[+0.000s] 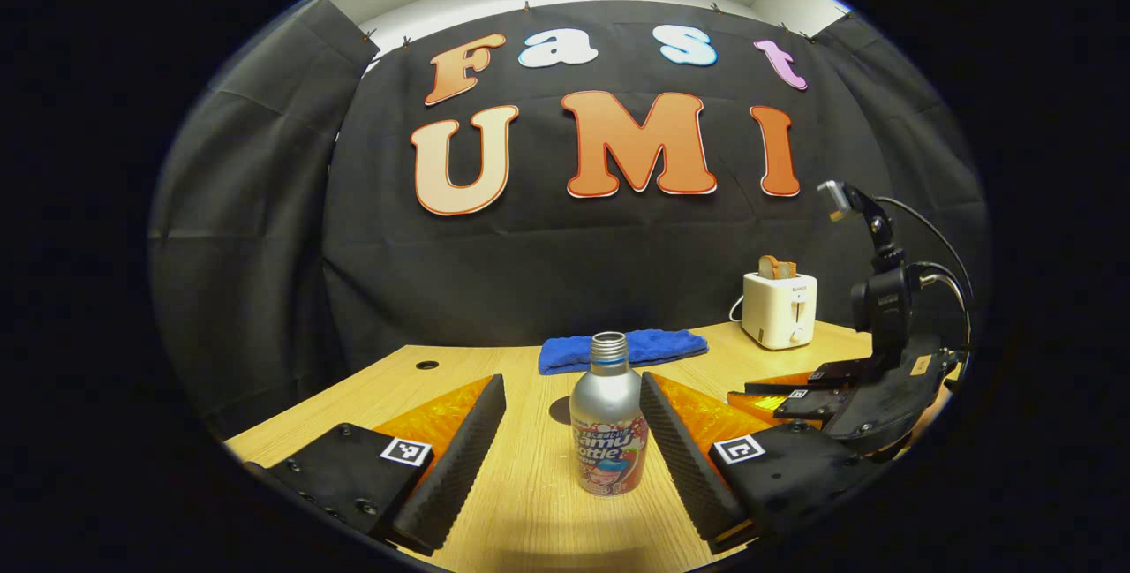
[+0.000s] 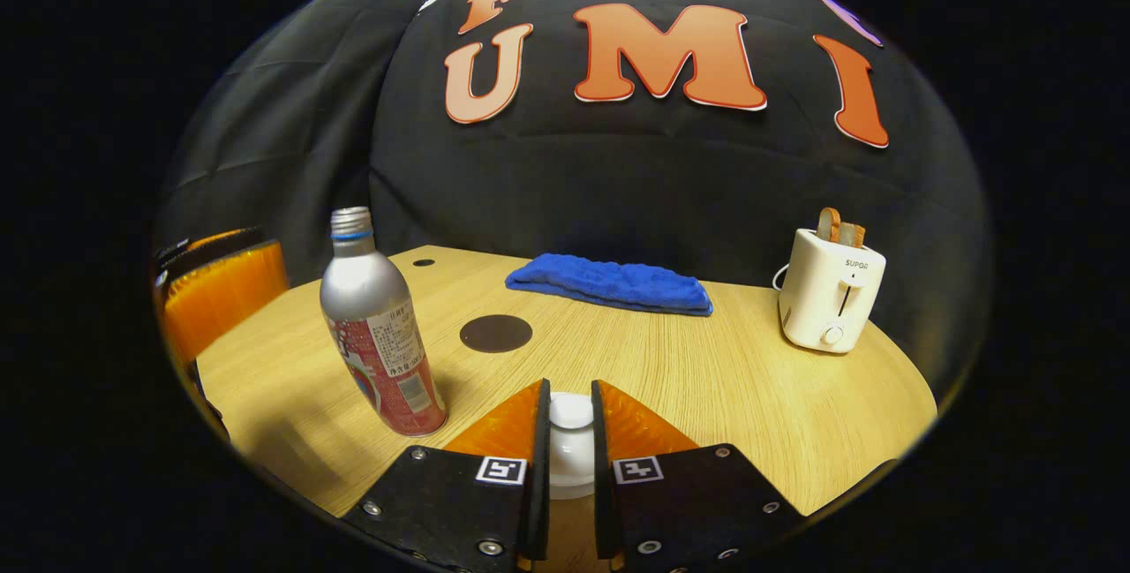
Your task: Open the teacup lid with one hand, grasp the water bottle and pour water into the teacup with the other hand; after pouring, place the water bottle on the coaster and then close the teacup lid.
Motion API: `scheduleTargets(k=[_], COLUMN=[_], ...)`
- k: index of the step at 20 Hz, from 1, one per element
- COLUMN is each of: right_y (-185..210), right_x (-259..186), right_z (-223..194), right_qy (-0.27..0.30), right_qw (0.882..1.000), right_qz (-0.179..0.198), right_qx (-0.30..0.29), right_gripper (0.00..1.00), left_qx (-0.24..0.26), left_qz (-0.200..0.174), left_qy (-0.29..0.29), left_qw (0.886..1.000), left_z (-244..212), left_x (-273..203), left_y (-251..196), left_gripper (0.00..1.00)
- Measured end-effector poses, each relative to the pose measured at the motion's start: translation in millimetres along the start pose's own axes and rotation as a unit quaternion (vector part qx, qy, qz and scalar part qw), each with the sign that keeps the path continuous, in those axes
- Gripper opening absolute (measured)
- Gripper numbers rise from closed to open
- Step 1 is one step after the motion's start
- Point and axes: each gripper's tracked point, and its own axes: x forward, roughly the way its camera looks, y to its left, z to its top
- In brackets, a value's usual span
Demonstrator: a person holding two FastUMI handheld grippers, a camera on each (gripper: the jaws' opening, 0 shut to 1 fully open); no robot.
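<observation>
The left tongs (image 1: pixel 572 432) stand spread wide on either side of the water bottle (image 1: pixel 607 423), with clear gaps between the fingers and the bottle, so nothing is gripped. The bottle stands upright on the wooden surface (image 1: pixel 530 502), its cap off, toward the near edge. Just behind it lies the dark round coaster (image 1: pixel 560 410), and farther back, along the far edge, a folded blue cloth (image 1: pixel 622 350). A white toaster (image 1: pixel 779 310) with bread in its slots sits near the far right corner.

In the right gripper view, the right tongs (image 2: pixel 570 432) are clenched on the white knob of the teacup lid (image 2: pixel 570 441), both fingers pressing its sides; the cup beneath is mostly hidden. This lid sits near the front edge, well apart from the bottle. The right tongs also appear in the left gripper view at the right, low over the surface.
</observation>
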Motion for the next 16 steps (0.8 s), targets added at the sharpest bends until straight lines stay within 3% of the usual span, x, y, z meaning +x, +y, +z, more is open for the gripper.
scheduleTargets(k=[13,14,16], right_y=[-52,-57,-64], right_x=[-39,-42,-46], right_z=[25,25,24], right_qy=[-0.045,-0.046,-0.046], right_qw=[0.998,0.998,0.997], right_qz=[-0.039,-0.042,-0.048], right_qx=[0.019,0.022,0.025], right_gripper=[0.22,0.21,0.21], left_qx=[-0.036,-0.033,-0.031], left_qz=[-0.023,-0.02,-0.013], left_qy=[0.067,0.073,0.083], left_qw=[0.997,0.997,0.996], left_z=[-53,-57,-64], left_x=[28,30,37], left_y=[-26,-26,-23], left_gripper=[1.0,0.95,1.0])
